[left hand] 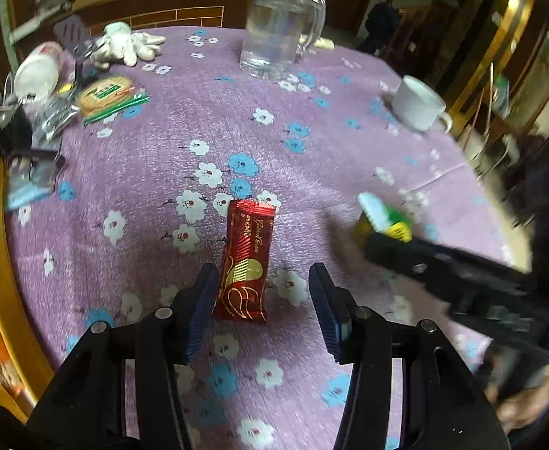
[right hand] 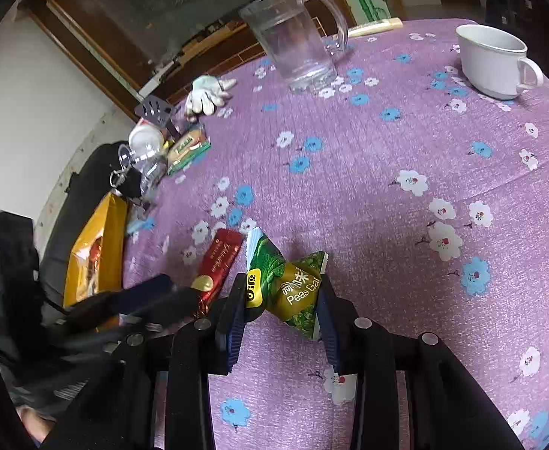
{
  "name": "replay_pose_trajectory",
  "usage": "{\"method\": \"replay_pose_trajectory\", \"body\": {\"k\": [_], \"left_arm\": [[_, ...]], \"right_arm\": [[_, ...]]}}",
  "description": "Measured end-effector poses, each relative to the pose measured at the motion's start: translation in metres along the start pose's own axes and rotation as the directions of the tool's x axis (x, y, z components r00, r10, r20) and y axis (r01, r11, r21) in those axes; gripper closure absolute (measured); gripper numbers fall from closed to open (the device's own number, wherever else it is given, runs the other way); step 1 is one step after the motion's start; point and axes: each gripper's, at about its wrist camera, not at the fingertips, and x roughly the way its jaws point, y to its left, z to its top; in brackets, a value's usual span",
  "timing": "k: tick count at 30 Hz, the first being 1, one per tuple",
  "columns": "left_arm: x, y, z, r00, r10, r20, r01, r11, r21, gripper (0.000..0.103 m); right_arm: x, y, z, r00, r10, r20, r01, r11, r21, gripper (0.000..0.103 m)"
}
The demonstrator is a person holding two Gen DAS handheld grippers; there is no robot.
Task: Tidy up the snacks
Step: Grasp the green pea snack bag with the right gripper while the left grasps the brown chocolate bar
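A red wafer bar (left hand: 246,258) lies lengthwise on the purple flowered tablecloth (left hand: 311,142). My left gripper (left hand: 261,281) is open, its jaws to either side of the bar's near half, apart from it. My right gripper (right hand: 282,288) is shut on a green "Peas" snack packet (right hand: 287,281) and holds it just above the cloth. In the left wrist view the packet (left hand: 385,217) and the right gripper's black arm show at the right. In the right wrist view the red bar (right hand: 218,262) lies left of the packet, with the left gripper (right hand: 184,296) at its near end.
A clear water pitcher (left hand: 278,26) and a white cup (left hand: 418,103) stand at the back. A green-and-yellow biscuit pack (left hand: 107,93), white gloves (left hand: 124,45), a white jar (left hand: 36,71) and clutter sit at the left. A yellow snack bag (right hand: 94,251) lies at the table's left edge.
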Motion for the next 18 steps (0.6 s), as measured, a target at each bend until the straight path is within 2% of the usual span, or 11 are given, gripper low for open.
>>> {"method": "replay_pose_trajectory", "body": {"k": [3,4,5,7,18], "left_arm": [[0.01,-0.006,-0.004,0.999,0.034,0.002,-0.034,0.999,0.033,0.06],[0.01,-0.007,-0.004,0.998,0.054,0.016,-0.055,0.998,0.043,0.065],[0.012,-0.008,-0.005,0.996,0.081,0.029,-0.082,0.995,0.06,0.074],[0.014,-0.006,-0.008,0.992,0.114,0.057,-0.118,0.991,0.063,0.081],[0.004,0.017,-0.011,0.993,0.04,0.108,-0.04,0.999,-0.003,0.081]], "right_arm": [[-0.004,0.005,0.0,1.0,0.004,0.019,-0.004,1.0,-0.013,0.067],[-0.006,0.007,0.0,1.0,-0.004,0.029,0.004,1.0,-0.024,0.067],[-0.007,0.009,0.0,0.999,-0.008,0.036,0.009,0.999,-0.031,0.067],[-0.011,0.013,0.0,0.999,-0.005,0.053,0.007,0.999,-0.042,0.067],[-0.011,0.028,-0.007,0.995,-0.002,0.102,0.011,0.996,-0.09,0.067]]}}
